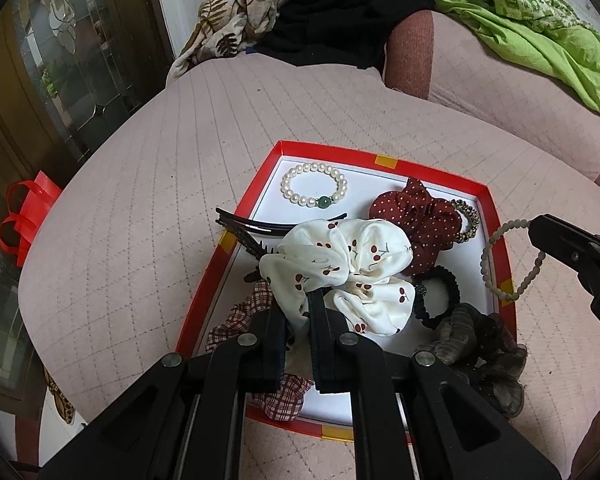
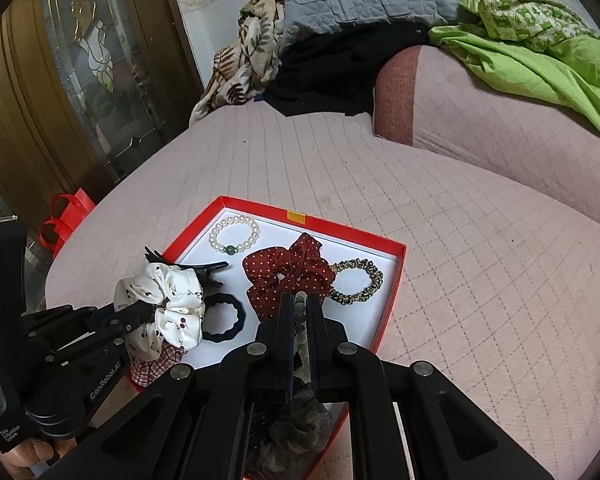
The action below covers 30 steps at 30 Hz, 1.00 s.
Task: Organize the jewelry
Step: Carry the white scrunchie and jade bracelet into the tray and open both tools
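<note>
A red-rimmed white tray (image 1: 440, 169) (image 2: 396, 276) lies on the pink quilted bed. My left gripper (image 1: 300, 300) (image 2: 150, 314) is shut on a white cherry-print scrunchie (image 1: 348, 264) (image 2: 172, 300), held over the tray. My right gripper (image 2: 300, 300) (image 1: 540, 236) is shut on a pale bead bracelet (image 1: 496, 256) (image 2: 300, 312), held above the tray's right rim. In the tray lie a pearl bracelet (image 1: 314, 168) (image 2: 236, 222), a red dotted scrunchie (image 1: 420, 216) (image 2: 288, 272), a leopard hair tie (image 1: 470, 216) (image 2: 358, 280) and a black hair tie (image 1: 440, 292) (image 2: 224, 316).
A black hair claw (image 1: 244, 228) (image 2: 196, 268) rests on the tray's left edge. A plaid scrunchie (image 1: 240, 312) (image 2: 152, 364) and a dark brown scrunchie (image 1: 484, 348) (image 2: 296, 428) lie at the near side. Green cloth (image 1: 532, 28), a pillow (image 2: 500, 112) and a red bag (image 1: 24, 216) surround.
</note>
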Each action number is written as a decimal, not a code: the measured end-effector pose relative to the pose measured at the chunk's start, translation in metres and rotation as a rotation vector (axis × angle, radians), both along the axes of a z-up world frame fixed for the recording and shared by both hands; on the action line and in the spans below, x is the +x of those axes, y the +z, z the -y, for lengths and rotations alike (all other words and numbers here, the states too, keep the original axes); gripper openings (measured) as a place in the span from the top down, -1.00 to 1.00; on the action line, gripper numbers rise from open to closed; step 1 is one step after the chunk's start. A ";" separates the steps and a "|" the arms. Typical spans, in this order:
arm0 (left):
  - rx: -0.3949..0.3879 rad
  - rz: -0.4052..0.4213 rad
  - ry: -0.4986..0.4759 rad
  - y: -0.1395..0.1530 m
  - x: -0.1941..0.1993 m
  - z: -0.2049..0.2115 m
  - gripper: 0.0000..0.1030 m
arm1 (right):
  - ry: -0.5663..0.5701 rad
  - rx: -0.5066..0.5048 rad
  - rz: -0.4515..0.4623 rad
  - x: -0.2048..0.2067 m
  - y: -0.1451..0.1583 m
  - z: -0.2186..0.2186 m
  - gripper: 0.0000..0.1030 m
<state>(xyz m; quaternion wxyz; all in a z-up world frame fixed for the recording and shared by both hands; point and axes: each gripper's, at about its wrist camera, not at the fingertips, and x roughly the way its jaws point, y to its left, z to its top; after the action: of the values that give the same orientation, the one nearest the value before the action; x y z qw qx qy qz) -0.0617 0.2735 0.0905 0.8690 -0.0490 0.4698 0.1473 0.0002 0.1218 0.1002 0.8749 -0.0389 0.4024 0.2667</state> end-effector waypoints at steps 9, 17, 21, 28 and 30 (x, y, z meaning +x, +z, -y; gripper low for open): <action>0.006 -0.027 -0.008 -0.015 0.008 0.001 0.82 | -0.004 -0.015 -0.024 0.009 -0.015 -0.003 0.86; 0.006 -0.059 -0.004 -0.032 0.014 -0.001 0.81 | -0.008 -0.038 -0.053 0.018 -0.034 -0.006 0.86; 0.009 -0.069 0.003 -0.040 0.017 -0.002 0.79 | -0.007 -0.051 -0.065 0.022 -0.043 -0.008 0.86; 0.013 -0.072 0.003 -0.044 0.019 -0.001 0.77 | -0.003 -0.068 -0.079 0.026 -0.054 -0.012 0.86; 0.010 -0.072 0.004 -0.044 0.019 -0.002 0.70 | -0.003 -0.069 -0.082 0.027 -0.056 -0.012 0.86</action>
<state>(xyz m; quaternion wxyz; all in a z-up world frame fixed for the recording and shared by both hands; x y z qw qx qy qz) -0.0429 0.2752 0.0464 0.8515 -0.0402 0.4998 0.1534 0.0267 0.1336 0.0446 0.8562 -0.0573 0.4470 0.2527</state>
